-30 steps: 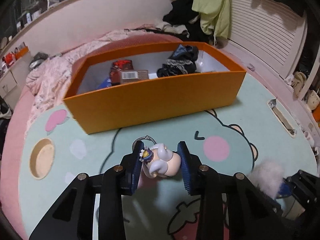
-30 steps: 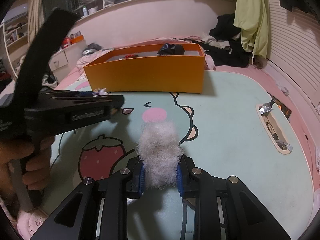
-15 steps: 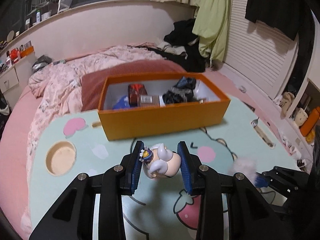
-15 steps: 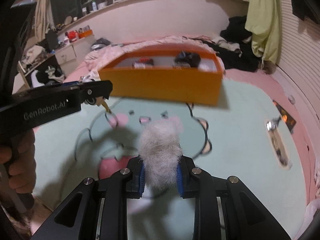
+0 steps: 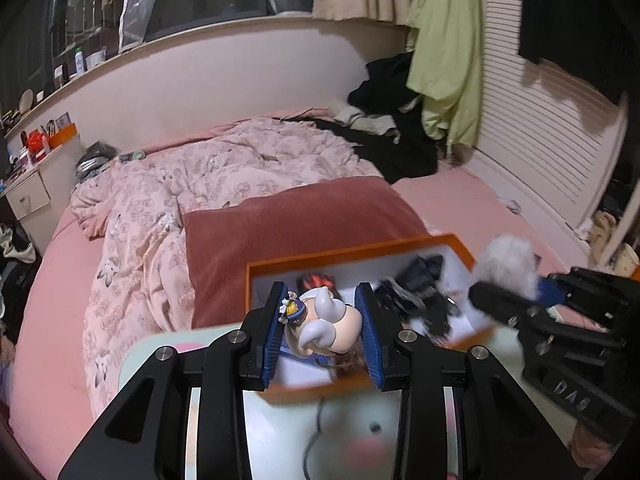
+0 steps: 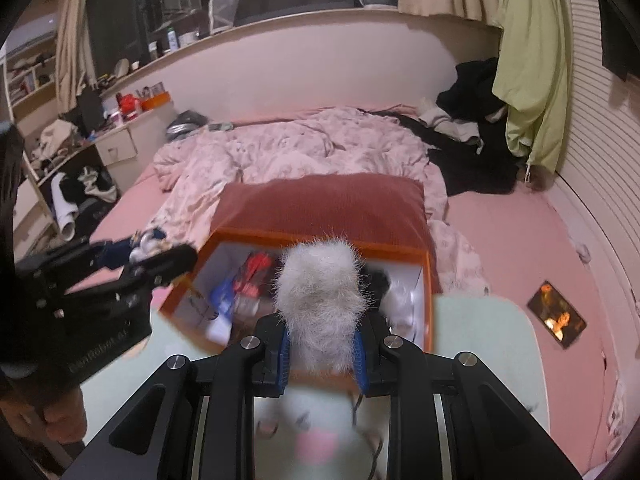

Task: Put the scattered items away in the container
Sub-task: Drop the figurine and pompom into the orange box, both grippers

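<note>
My left gripper (image 5: 324, 332) is shut on a small toy figure (image 5: 326, 330) with white hair and a blue cap, held above the orange box (image 5: 352, 254). My right gripper (image 6: 322, 350) is shut on a white fluffy pompom (image 6: 320, 304), also over the orange box (image 6: 428, 280). In the left wrist view the right gripper (image 5: 516, 296) shows at the right with the pompom (image 5: 508, 260). Seen from the right wrist, the left gripper (image 6: 160, 258) sits at the left with the figure (image 6: 146, 246). Inside the box lie dark cloth (image 5: 420, 280), a red item (image 6: 256, 268) and a blue item (image 6: 224, 296).
The box stands at the far edge of a mint-green cartoon table (image 5: 352, 432). Behind it are a dark-red pillow (image 5: 304, 216), a pink floral quilt (image 5: 224, 168) and black clothes (image 5: 392, 148). A hand (image 6: 60, 416) grips the left tool. A phone (image 6: 556, 320) lies on the pink sheet.
Both grippers rose and moved forward from over the table to above the orange box, each still holding its item. The box now lies right beneath the fingers.
</note>
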### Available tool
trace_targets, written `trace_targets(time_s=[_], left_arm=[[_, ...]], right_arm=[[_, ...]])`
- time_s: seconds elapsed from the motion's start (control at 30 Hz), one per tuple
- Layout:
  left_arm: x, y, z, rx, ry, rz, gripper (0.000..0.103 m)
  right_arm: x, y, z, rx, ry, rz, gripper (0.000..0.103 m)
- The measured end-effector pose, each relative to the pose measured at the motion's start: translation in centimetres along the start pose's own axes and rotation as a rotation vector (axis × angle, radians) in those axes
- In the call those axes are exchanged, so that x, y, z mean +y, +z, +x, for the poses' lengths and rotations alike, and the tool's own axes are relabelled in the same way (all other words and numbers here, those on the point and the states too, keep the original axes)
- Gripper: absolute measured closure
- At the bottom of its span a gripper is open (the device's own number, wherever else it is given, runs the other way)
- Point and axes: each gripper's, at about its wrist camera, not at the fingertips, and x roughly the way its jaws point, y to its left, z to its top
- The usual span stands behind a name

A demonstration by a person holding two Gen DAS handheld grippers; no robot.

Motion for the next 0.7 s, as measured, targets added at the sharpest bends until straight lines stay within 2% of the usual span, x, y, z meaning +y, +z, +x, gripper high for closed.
trace_targets(time_s=[0.1, 0.2, 0.27, 0.3, 0.33, 0.37, 0.4, 0.5, 0.57, 0.7], left_arm=[[1.1, 0.3, 2.6, 0.063, -0.026, -0.071, 0.067], [1.6, -0.2, 4.5, 0.090, -0.048, -0.125, 0.067], [1.9, -0.8, 5.1, 0.096, -0.113, -0.174, 0.066], [2.1, -1.1, 5.1, 0.107, -0.167, -0.193, 0.058], [2.2, -1.5, 5.1, 0.115, -0.202, -0.204, 0.046], [2.2, -1.7, 4.9, 0.114, -0.209, -0.206, 0.041], [2.2, -1.8, 4.5, 0.101, -0.204, -0.200, 0.037], [1.9, -2.6, 2.4, 0.046, -0.135, -0.145, 0.036], [1.8, -3.1, 1.2, 0.034, -0.113, -0.126, 0.035], [1.9, -4.8, -1.2, 0.025, -0.090, -0.126, 0.027]], right_arm=[[-1.1, 0.8, 2.2, 0.045, -0.036, 0.034, 0.079], [-1.6, 0.5, 4.4, 0.115, 0.010, 0.063, 0.079], [-1.8, 0.0, 5.3, 0.157, 0.035, 0.080, 0.069], [-1.9, -0.2, 5.5, 0.164, 0.053, 0.097, 0.066], [-2.0, -0.4, 5.4, 0.156, 0.062, 0.107, 0.061], [-2.1, -0.6, 5.2, 0.141, 0.064, 0.116, 0.055], [-2.1, -0.8, 4.7, 0.122, 0.056, 0.119, 0.054], [-1.6, -1.1, 3.6, 0.091, 0.020, 0.095, 0.054], [-1.0, -1.6, 2.5, 0.064, -0.009, 0.082, 0.052], [-0.2, -3.1, 0.8, 0.035, -0.055, 0.054, 0.051]])
